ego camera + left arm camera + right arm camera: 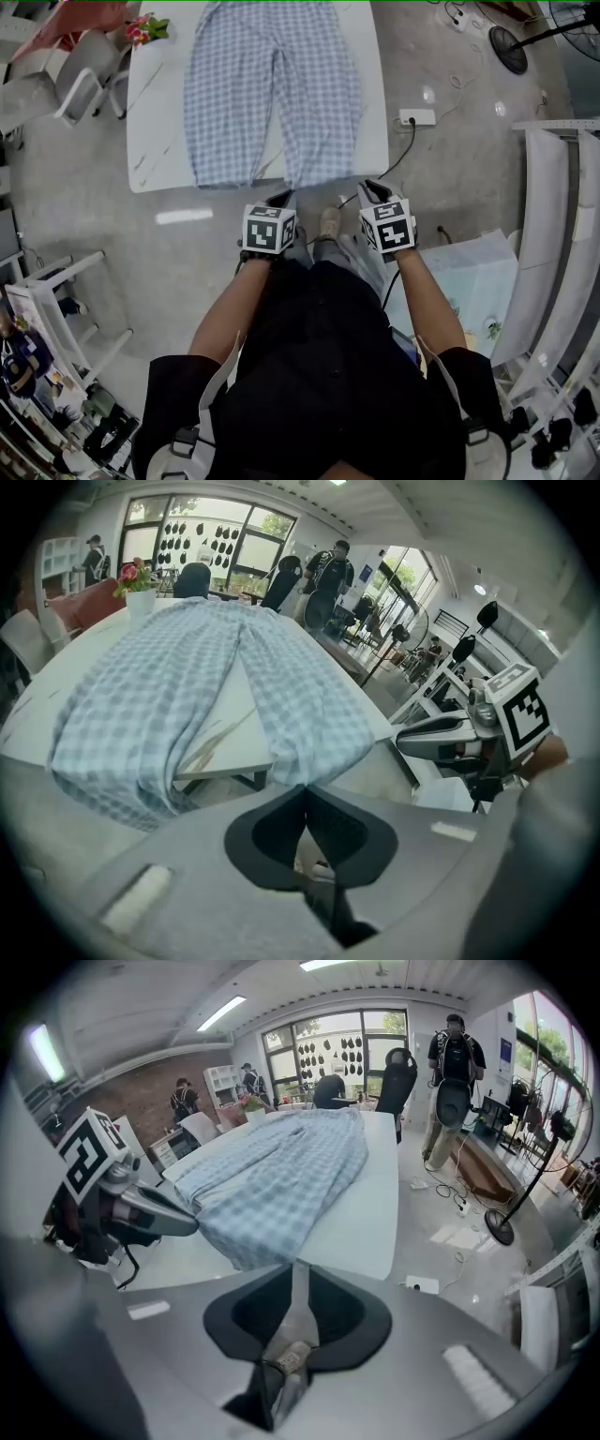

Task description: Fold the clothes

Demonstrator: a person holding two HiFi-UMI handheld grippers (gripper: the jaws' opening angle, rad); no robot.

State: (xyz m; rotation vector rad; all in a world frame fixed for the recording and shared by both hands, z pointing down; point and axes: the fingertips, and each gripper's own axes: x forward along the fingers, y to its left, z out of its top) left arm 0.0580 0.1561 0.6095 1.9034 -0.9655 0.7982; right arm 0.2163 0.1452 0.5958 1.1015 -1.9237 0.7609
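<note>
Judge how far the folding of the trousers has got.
Done: the checked trousers lie spread flat on the table, legs over the near edge. In hand: nothing; the left claw is shut and the right claw barely open, both empty, short of the table. Left: every fold.

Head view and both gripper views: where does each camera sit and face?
Head view: on the person's head, facing steeply down at checked trousers on a white table; torso, forearms, left gripper and right gripper show.
Left gripper view: on the left gripper, facing along its shut jaws toward the trousers.
Right gripper view: on the right gripper, along slightly parted, empty jaws toward the table.
Shared: trousers and table; each gripper view catches the other gripper.
</note>
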